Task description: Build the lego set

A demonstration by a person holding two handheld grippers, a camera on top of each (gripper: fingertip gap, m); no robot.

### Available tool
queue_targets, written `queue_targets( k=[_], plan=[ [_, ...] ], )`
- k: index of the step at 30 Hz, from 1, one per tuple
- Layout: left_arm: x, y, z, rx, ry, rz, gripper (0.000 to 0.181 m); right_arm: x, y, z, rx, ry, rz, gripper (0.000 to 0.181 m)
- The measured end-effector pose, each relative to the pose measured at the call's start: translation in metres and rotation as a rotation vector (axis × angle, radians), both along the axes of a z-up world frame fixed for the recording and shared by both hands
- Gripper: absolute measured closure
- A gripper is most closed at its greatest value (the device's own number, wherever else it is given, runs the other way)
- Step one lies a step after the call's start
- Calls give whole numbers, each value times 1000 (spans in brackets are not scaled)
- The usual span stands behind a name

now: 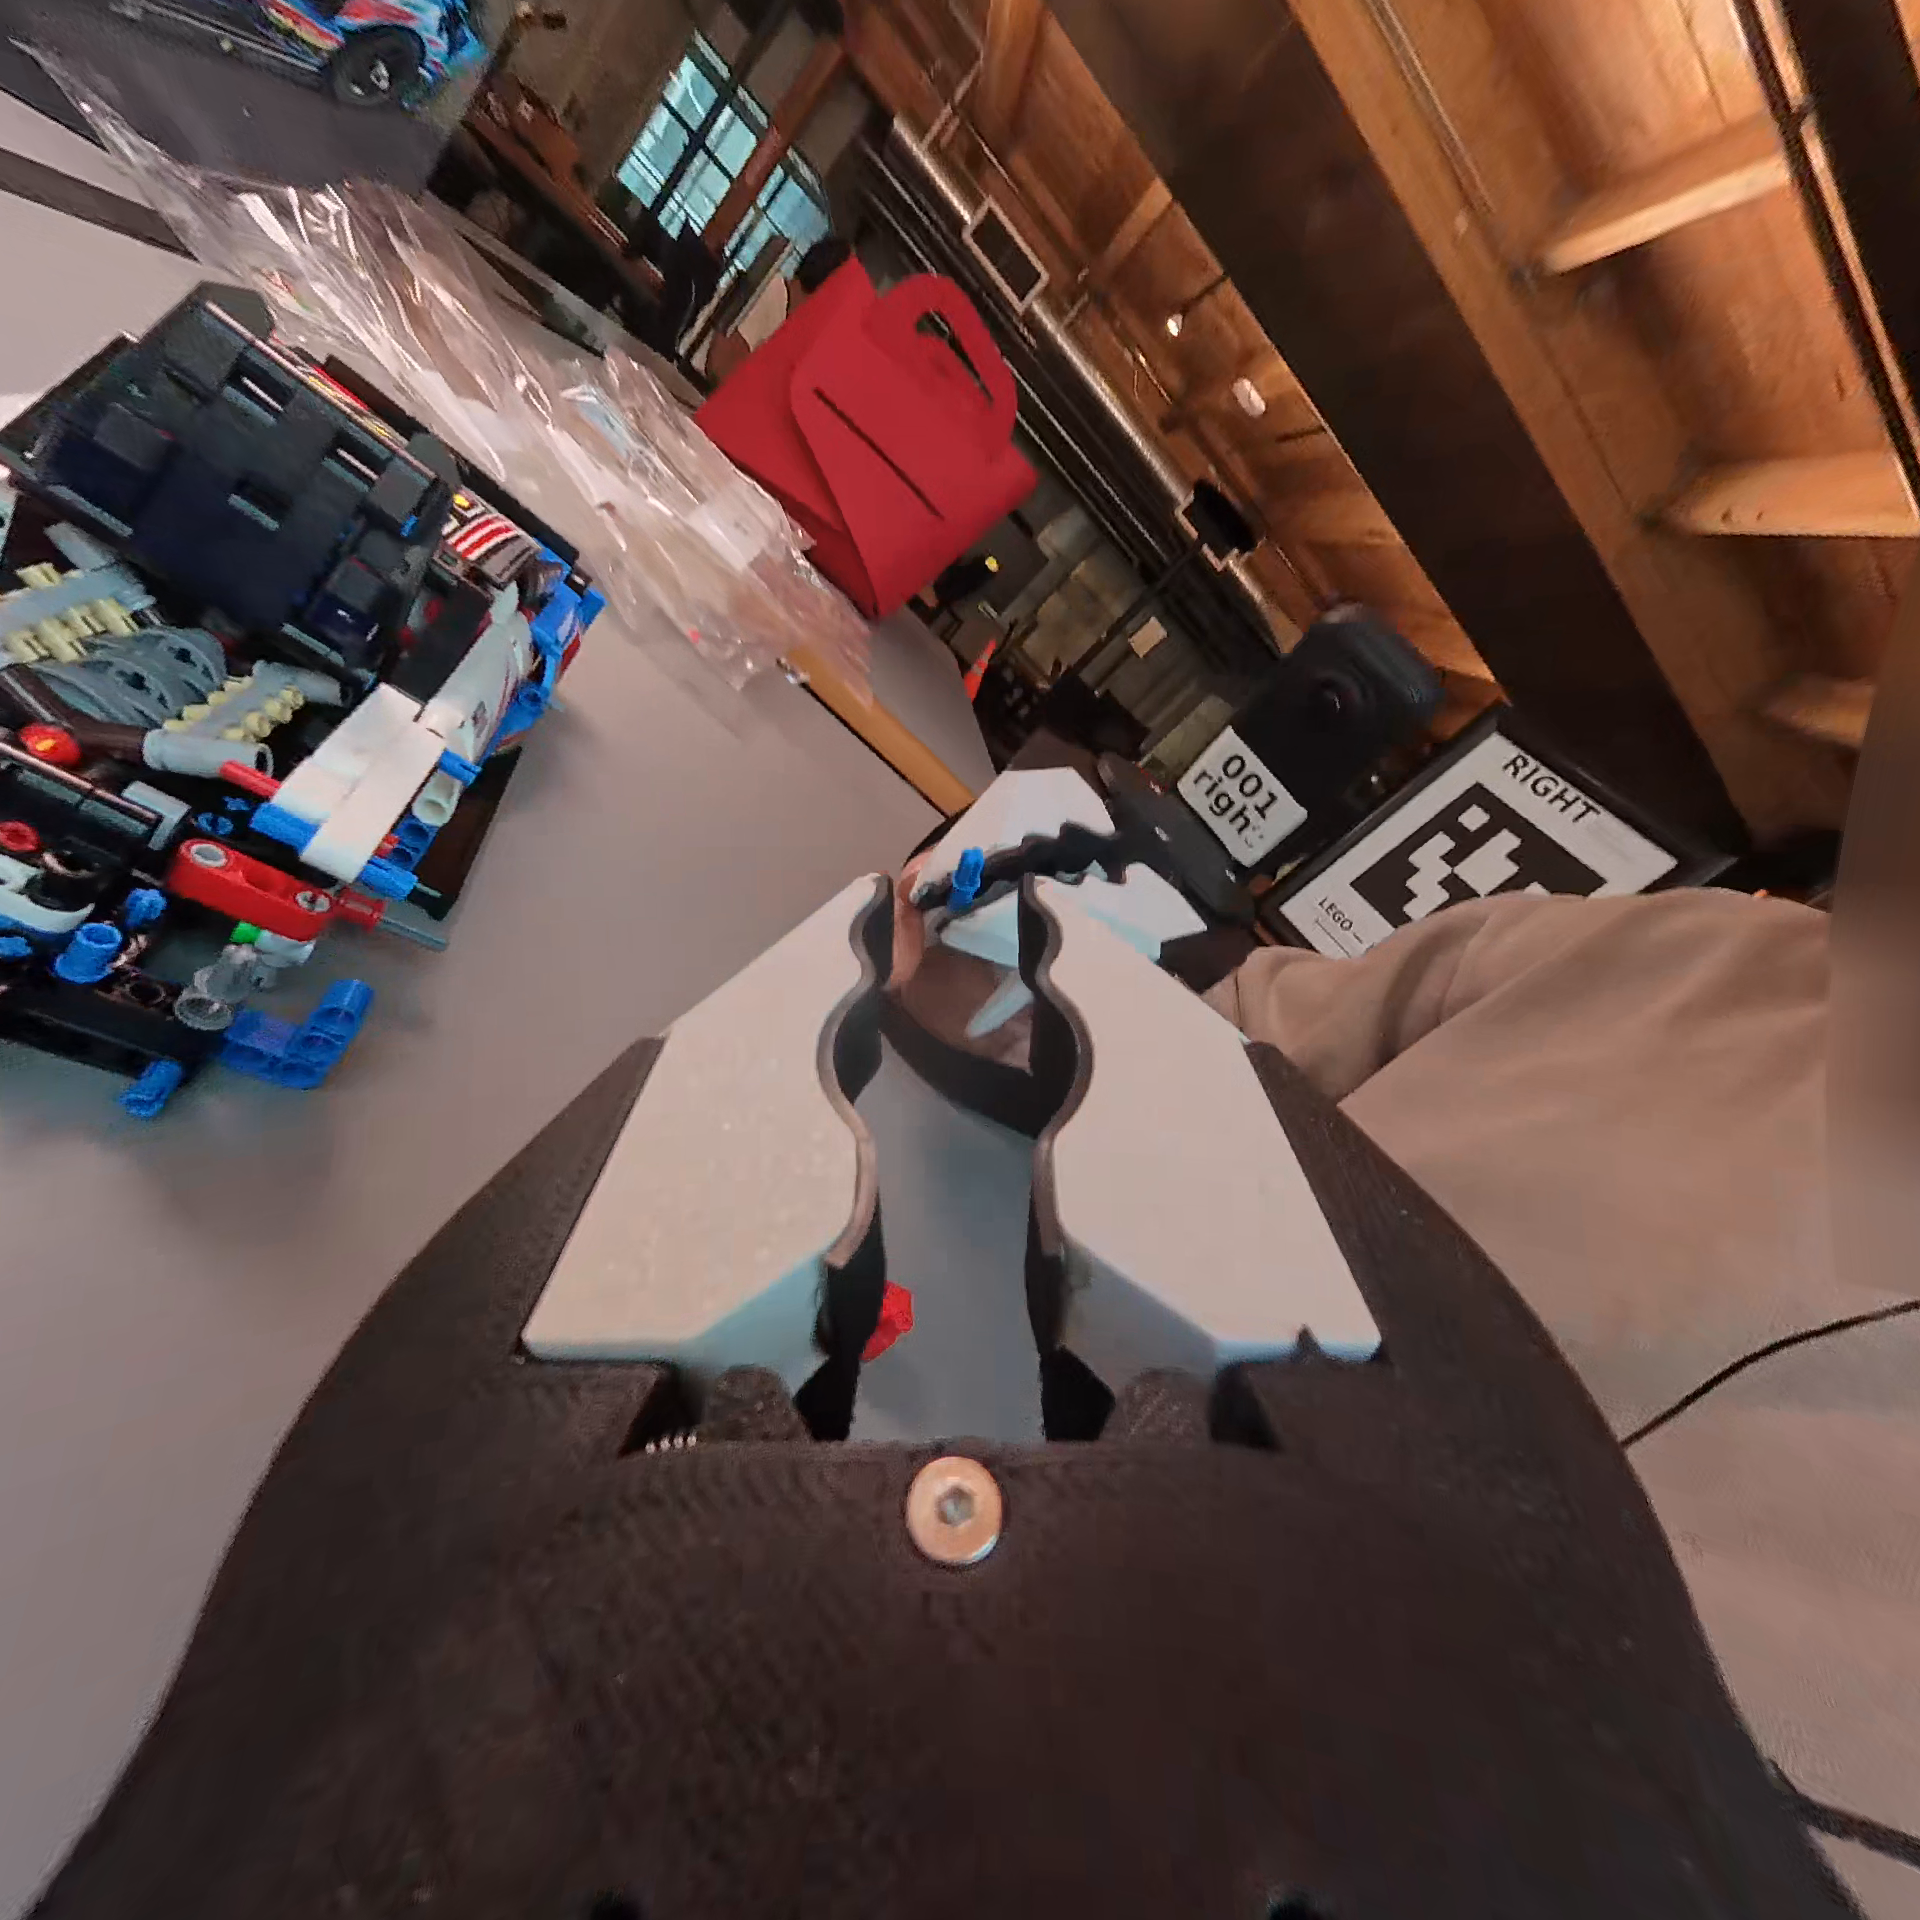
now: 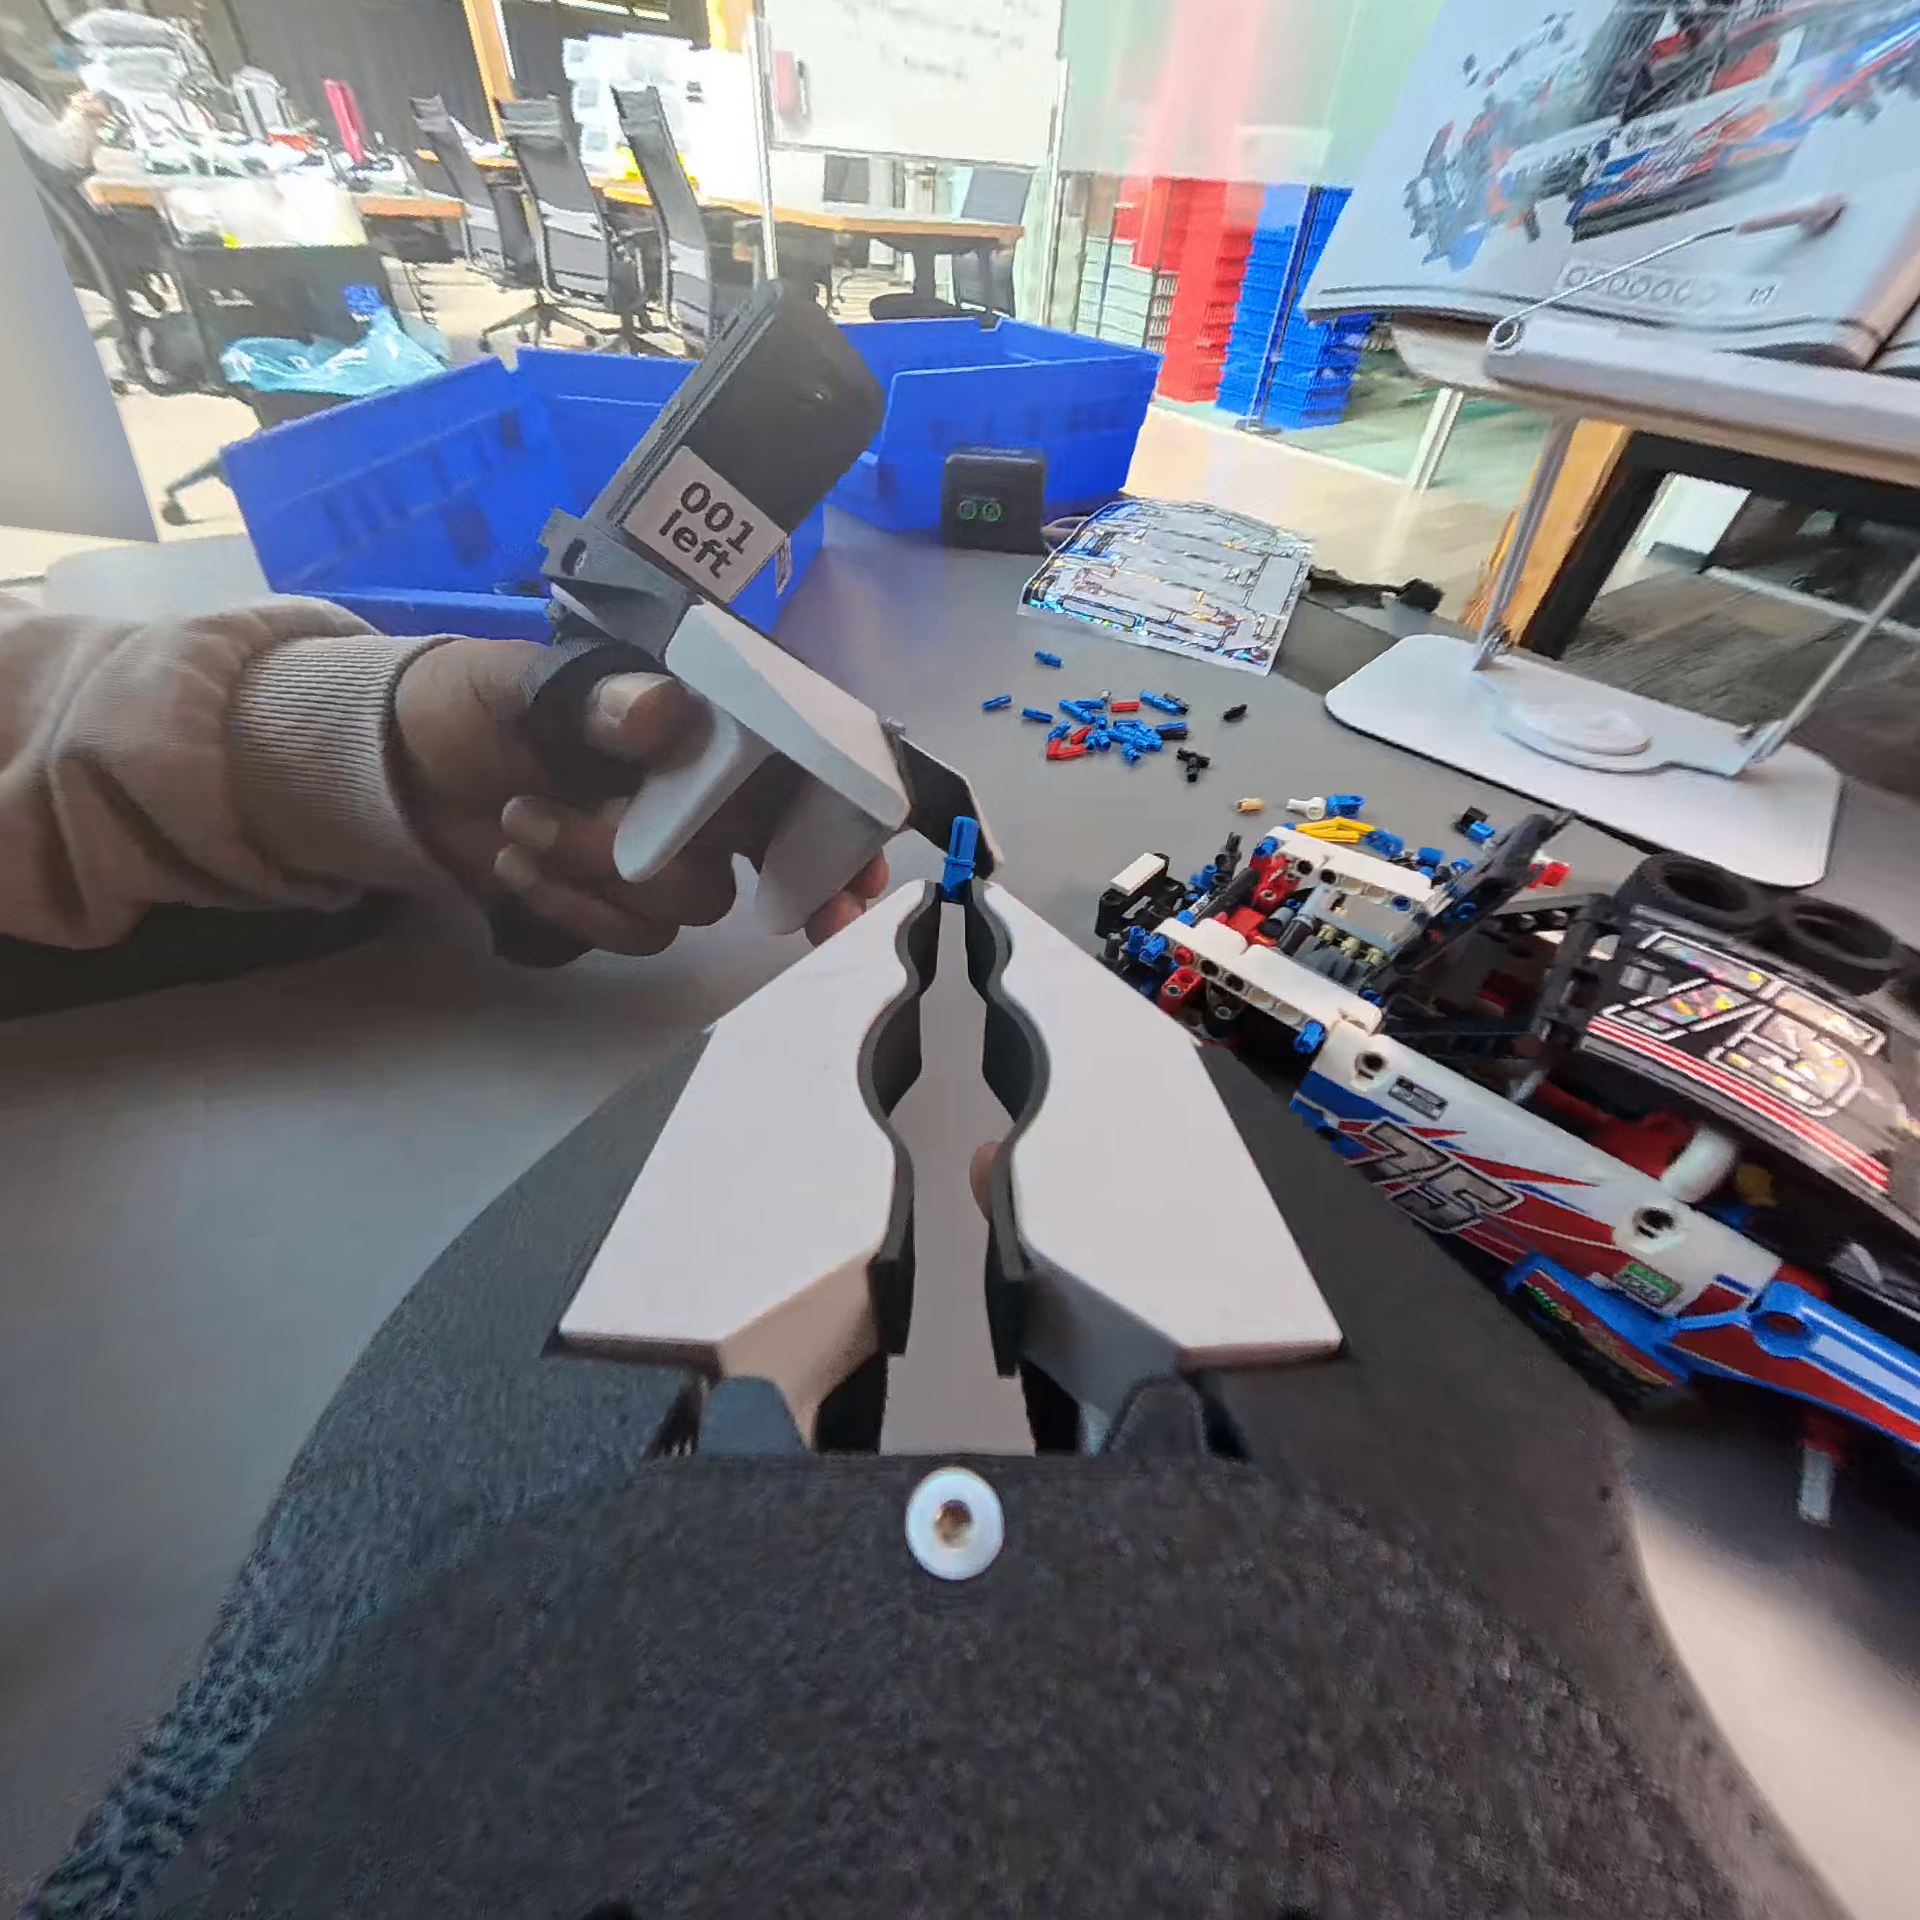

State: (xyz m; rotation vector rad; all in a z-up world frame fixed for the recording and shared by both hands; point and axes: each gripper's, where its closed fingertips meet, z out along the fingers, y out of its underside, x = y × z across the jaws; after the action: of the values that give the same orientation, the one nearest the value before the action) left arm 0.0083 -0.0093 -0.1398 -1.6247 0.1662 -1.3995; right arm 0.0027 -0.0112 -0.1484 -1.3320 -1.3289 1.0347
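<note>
Right gripper: pointing forward above the table, its fingertips nearly together and pinching one small blue pin, which is standing upright out of the tips.
Left gripper: a person's hand is wrapping round its handle, a beige sleeve behind it; it is angling down toward the other gripper's tips, its dark tip sitting just beside the blue pin. Whether the two are touching cannot be told.
Left gripper, own view: the fingertips are standing a little apart, nothing clearly between them; the blue pin is showing just beyond them, against the right gripper's dark pads.
Lego car: one partly built model, white, blue, red and black, is lying on the grey table to the right of both grippers, well apart from the pin.
Tyres: two black ones are sitting by the car's far end.
Loose pieces: a small scatter, mostly blue with a few red and black, is lying farther back on the table; too many and too small to count.
Sticker sheet: one is lying flat behind the scatter.
Blue bins: two are standing at the far edge.
Instruction booklet: one is resting open on a white stand.
Red bag: one is sitting beyond the table, in the left wrist view.
</note>
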Motion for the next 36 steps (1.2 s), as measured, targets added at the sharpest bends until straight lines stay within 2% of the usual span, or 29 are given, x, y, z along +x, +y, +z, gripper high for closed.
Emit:
queue_targets(
  k=[2, 8, 10, 12, 14, 18, 24, 26, 32, 36],
  plan=[
    [1, 3, 0, -9, 1, 32, 160, -3, 0, 1, 50, 3, -38, 179],
    [-1, 7, -2, 40, 137, 130, 177, -7, 2, -3, 167, -28, -105, 178],
    [0, 4, -6, 83, 251, 115, 178, -8, -9, -11, 156, -66, -11, 169],
    [0, 0, -12, 139, 399, 87, 178, -5, -14, -13, 177, -99, 99, 170],
    [1, -7, -12, 146, 434, 29, 179, 3, -20, -9, 241, -123, 240, 171],
    [9, -19, -14, 78, 329, -103, 179, 10, -22, -3, 442, -156, 355, 176],
    [16, -32, -15, 20, 230, -228, 179, 11, -37, -3, 544, -143, 468, 172],
    [19, -35, -11, -7, 156, -270, 179, 13, -41, -8, 576, -157, 500, 165],
    [27, -42, -11, -74, 56, -349, 179, 14, -48, -7, 617, -128, 499, 165],
    [21, -32, -3, -116, -77, -299, 180, 7, -38, 0, 608, -59, 364, 167]
  ],
)
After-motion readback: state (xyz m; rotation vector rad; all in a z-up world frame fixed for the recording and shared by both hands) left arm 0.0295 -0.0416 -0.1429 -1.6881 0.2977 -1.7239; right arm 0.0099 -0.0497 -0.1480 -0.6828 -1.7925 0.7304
